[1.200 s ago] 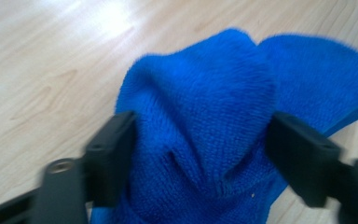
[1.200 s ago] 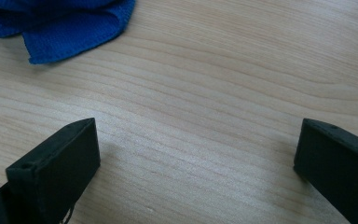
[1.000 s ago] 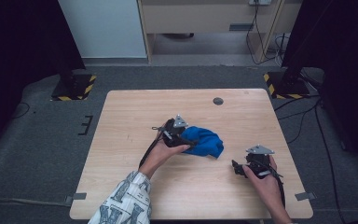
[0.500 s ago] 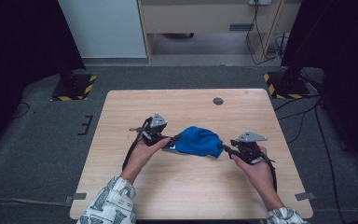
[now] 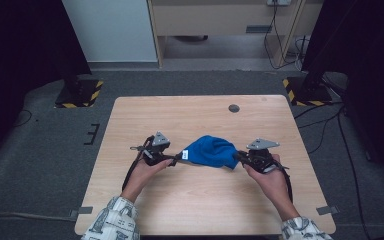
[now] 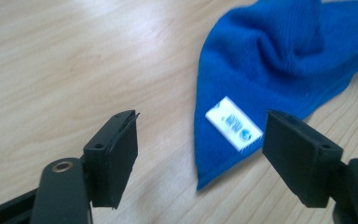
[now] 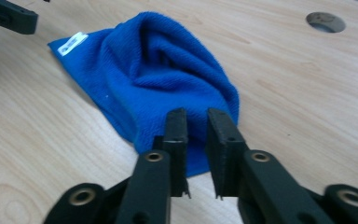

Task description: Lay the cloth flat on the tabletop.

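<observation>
White tag (image 6: 233, 122) print blurred, unreadable. Left gripper (image 6: 200, 140) closing, jaws wide astride blue towel (image 7: 158, 74) corner; right gripper (image 7: 196, 135) closing, nearly shut on the opposite corner. Wood table (image 5: 190, 115), grey carpet (image 5: 45, 145).

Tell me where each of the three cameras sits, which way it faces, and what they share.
High view: above the person's side, looking down at the table; forearms, both hands show.
Left gripper view: on the left gripper, jaws apart astride the blue cloth corner with its white label.
Right gripper view: on the right gripper, jaws nearly closed at the cloth's edge.
All share the cloth.
</observation>
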A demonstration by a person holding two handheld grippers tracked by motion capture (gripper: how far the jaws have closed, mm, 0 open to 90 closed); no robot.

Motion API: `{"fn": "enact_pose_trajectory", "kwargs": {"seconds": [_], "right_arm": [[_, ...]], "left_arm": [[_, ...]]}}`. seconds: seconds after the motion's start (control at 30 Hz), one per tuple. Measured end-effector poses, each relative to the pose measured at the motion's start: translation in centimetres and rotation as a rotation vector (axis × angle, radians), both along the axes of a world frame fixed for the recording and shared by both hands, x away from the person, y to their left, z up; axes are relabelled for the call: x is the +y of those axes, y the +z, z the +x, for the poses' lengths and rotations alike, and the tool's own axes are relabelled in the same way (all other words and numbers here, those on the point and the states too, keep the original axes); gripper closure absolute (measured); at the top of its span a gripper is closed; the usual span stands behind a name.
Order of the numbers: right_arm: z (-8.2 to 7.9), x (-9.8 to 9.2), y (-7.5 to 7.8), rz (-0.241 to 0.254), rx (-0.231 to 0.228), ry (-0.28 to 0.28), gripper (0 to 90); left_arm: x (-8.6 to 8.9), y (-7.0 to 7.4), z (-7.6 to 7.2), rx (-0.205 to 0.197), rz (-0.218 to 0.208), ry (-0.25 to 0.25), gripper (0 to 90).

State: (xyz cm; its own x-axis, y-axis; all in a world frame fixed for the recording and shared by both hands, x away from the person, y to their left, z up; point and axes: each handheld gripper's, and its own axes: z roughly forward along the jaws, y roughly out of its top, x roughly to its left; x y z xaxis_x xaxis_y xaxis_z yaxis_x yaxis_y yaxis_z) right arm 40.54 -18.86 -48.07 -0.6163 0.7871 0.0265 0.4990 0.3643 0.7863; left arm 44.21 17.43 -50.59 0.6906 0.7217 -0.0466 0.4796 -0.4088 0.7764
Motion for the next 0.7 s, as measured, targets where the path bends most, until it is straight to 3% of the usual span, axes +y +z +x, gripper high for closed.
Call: {"fn": "enact_pose_trajectory", "kwargs": {"seconds": [0.2, 0.33, 0.47, 0.57, 0.6, 0.7], "right_arm": [[-0.4, 0.7, -0.4, 0.019, 0.011, 0.013, 58.5], [-0.3, 1.2, -0.7, 0.013, 0.013, 0.018, 54.3], [0.0, 1.8, -1.2, 0.004, 0.026, 0.039, 67.0], [0.1, 2.1, -1.2, 0.003, 0.02, 0.048, 80.4], [0.1, 2.3, -0.9, 0.003, 0.012, 0.056, 85.5], [0.1, 2.4, -0.7, 0.015, 0.015, 0.057, 87.0]], "left_arm": [[0.1, -1.2, 0.0, 0.038, 0.028, -0.018, 26.6], [0.1, -1.5, 0.1, 0.048, 0.024, -0.029, 26.6], [0.0, -1.7, 0.1, 0.052, 0.007, -0.035, 28.9], [-0.2, -1.7, 0.1, 0.047, 0.019, -0.041, 35.4], [-0.2, -1.7, 0.1, 0.049, 0.022, -0.042, 42.0], [-0.3, -1.9, 0.1, 0.055, 0.044, -0.041, 46.6]]}}
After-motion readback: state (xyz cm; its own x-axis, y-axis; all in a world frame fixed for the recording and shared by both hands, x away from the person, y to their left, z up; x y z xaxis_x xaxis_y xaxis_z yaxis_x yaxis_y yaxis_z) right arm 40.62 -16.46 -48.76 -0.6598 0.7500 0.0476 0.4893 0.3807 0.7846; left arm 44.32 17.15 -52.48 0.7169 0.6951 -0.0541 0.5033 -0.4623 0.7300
